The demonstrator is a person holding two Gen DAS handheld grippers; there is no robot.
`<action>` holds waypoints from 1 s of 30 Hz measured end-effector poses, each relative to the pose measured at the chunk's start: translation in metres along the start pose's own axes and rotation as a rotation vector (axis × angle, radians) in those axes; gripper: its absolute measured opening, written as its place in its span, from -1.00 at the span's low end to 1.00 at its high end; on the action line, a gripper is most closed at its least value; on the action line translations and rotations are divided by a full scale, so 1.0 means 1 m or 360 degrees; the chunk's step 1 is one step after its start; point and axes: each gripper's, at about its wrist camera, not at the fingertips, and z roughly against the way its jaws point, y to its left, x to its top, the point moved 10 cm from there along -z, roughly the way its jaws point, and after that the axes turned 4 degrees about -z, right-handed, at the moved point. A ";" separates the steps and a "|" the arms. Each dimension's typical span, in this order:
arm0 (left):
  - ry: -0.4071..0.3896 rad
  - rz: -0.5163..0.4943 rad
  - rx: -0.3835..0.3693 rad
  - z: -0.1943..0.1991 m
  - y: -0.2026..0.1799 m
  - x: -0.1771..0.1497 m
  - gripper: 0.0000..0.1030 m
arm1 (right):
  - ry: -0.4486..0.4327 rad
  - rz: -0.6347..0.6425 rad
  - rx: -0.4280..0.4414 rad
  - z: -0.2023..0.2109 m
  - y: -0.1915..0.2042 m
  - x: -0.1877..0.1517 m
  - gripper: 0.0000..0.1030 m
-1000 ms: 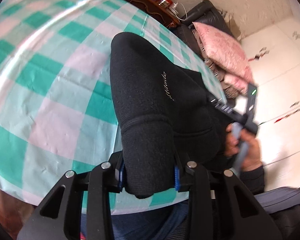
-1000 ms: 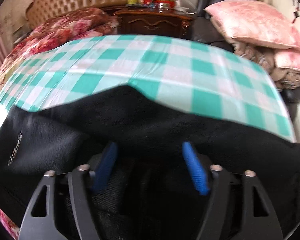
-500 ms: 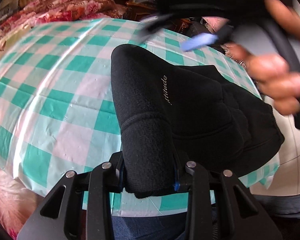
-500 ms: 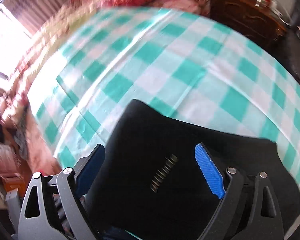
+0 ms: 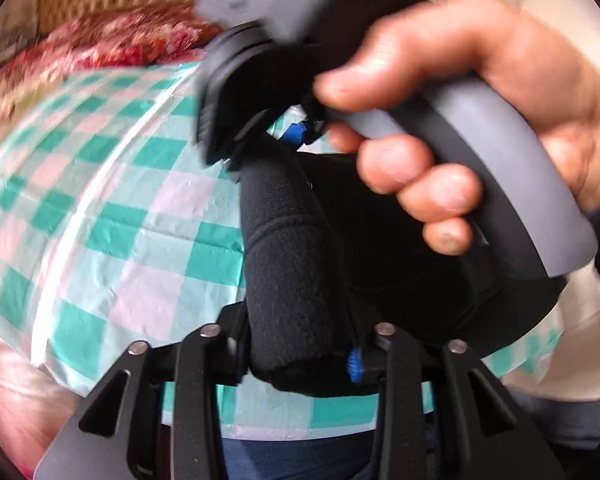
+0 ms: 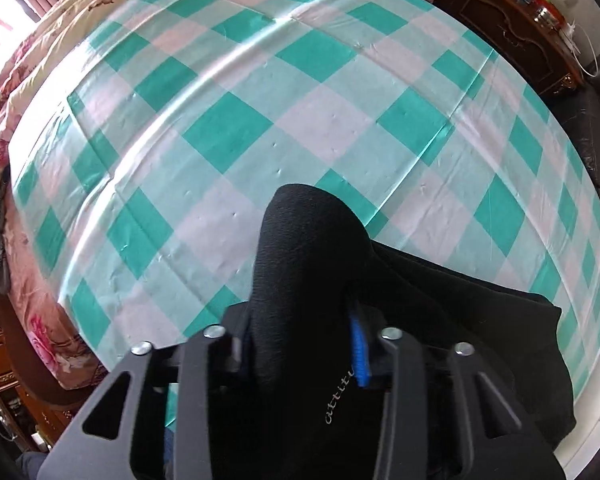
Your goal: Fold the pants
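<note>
Left gripper (image 5: 300,356) clamped on a thick, fuzzy roll of the black pants (image 5: 296,264); right gripper (image 6: 300,344) pinched on another rounded ridge of the same knit. Bunched on a glossy, creased green-and-white checked tablecloth (image 6: 228,132).

One legible marking only. Right wrist view: pale script lettering on the black pants (image 6: 300,280), just beside the blue pad on the right tool (image 6: 300,350), at the gripped fold. Visible chars read "attitu"; remainder hidden under the tool, so full word not confirmed. Left wrist view: no readable text; the fabric area is covered by the other tool and blurred. No nos., labels or signs elsewhere.
</note>
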 end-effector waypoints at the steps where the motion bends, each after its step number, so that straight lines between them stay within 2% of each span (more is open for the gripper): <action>1: -0.0019 0.0032 -0.0005 0.002 0.000 0.000 0.39 | -0.0001 -0.0008 0.0022 0.001 -0.002 -0.001 -0.40; 2: -0.0027 0.0069 0.0006 0.002 0.004 -0.002 0.62 | 0.0000 -0.0016 0.0046 0.002 -0.003 -0.002 -0.42; 3: 0.0000 0.0096 -0.0007 -0.002 0.004 -0.006 0.69 | -0.0001 -0.0025 0.0069 0.003 -0.004 -0.002 -0.43; 5: 0.0039 0.0122 -0.0041 -0.011 0.002 -0.010 0.65 | -0.0009 -0.0055 0.0126 0.008 -0.008 -0.003 -0.46; 6: 0.0047 0.0136 -0.0035 -0.018 0.002 -0.011 0.48 | -0.0015 -0.0072 0.0159 0.012 -0.009 -0.003 -0.47; 7: 0.0078 0.0138 -0.0031 -0.025 -0.002 -0.012 0.01 | -0.0024 -0.0087 0.0193 0.017 -0.011 -0.003 -0.48; 8: 0.0097 0.0138 -0.0066 -0.029 -0.007 -0.013 -0.22 | -0.0037 -0.0106 0.0232 0.026 -0.015 -0.001 -0.50; 9: 0.0079 0.0103 -0.0049 -0.027 -0.012 -0.010 -0.31 | -0.0054 -0.0128 0.0268 0.033 -0.020 -0.002 -0.52; 13: -0.0143 -0.0198 0.0066 0.005 -0.052 0.014 -0.38 | -0.0231 -0.0267 0.0493 0.094 -0.067 -0.010 -0.53; 16: -0.0326 -0.0477 0.0131 0.031 -0.100 0.038 -0.39 | -0.0382 -0.0375 0.0628 0.141 -0.114 -0.027 -0.53; 18: -0.0438 -0.0691 0.0148 0.043 -0.147 0.052 -0.39 | -0.0470 -0.0452 0.0699 0.167 -0.148 -0.043 -0.53; 22: -0.0609 -0.1084 0.0158 0.050 -0.247 0.060 -0.39 | -0.0636 -0.0656 0.0781 0.203 -0.247 -0.096 -0.53; 26: -0.0666 -0.1422 0.0118 0.028 -0.346 0.044 -0.39 | -0.0707 -0.0843 0.0809 0.200 -0.328 -0.155 -0.53; 30: -0.0639 -0.1726 0.0108 -0.030 -0.428 -0.008 -0.38 | -0.0701 -0.0950 0.0852 0.156 -0.394 -0.210 -0.44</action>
